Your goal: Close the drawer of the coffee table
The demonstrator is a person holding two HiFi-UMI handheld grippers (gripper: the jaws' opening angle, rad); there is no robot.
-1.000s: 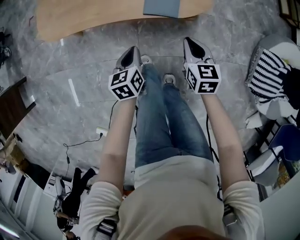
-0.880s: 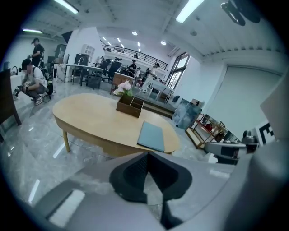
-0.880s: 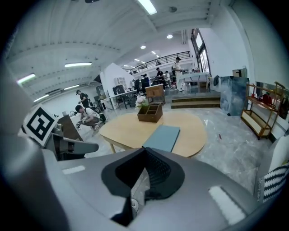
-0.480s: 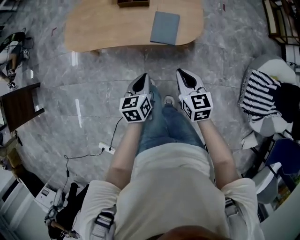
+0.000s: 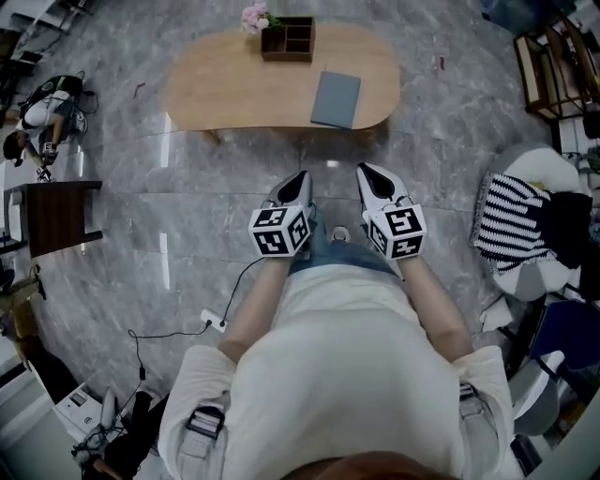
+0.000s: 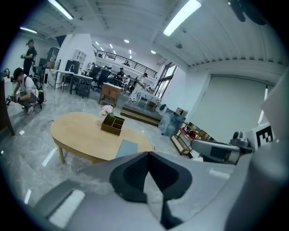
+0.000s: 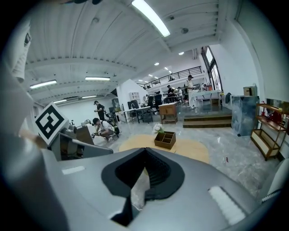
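Person in a light top, forearms out, one gripper per hand, side by side above the knees. Left gripper (image 5: 298,183): jaws pressed together, nothing between them (its own view shows the dark pads meeting at the tip (image 6: 148,155)). Right gripper (image 5: 367,176): same, jaws closed tight and empty (image 7: 144,151). Both point ahead and slightly down, toward the bench, touching nothing.

Grey marble floor (image 5: 187,216) below, with a white power strip (image 5: 214,321) and its cable to the person's left. Striped cloth (image 5: 511,220) on a seat to the right, dark wooden chair (image 5: 56,217) to the left.

The oval wooden bench (image 5: 234,89) stands well apart from both grippers, straight ahead. On it: a grey notebook (image 5: 336,98) near the front edge, then a brown compartment box (image 5: 288,39) at the back edge, with pink flowers (image 5: 254,16) just beside it. I cannot make out the drawer in any view.

Beyond, at far left, a crouching person (image 5: 42,117).
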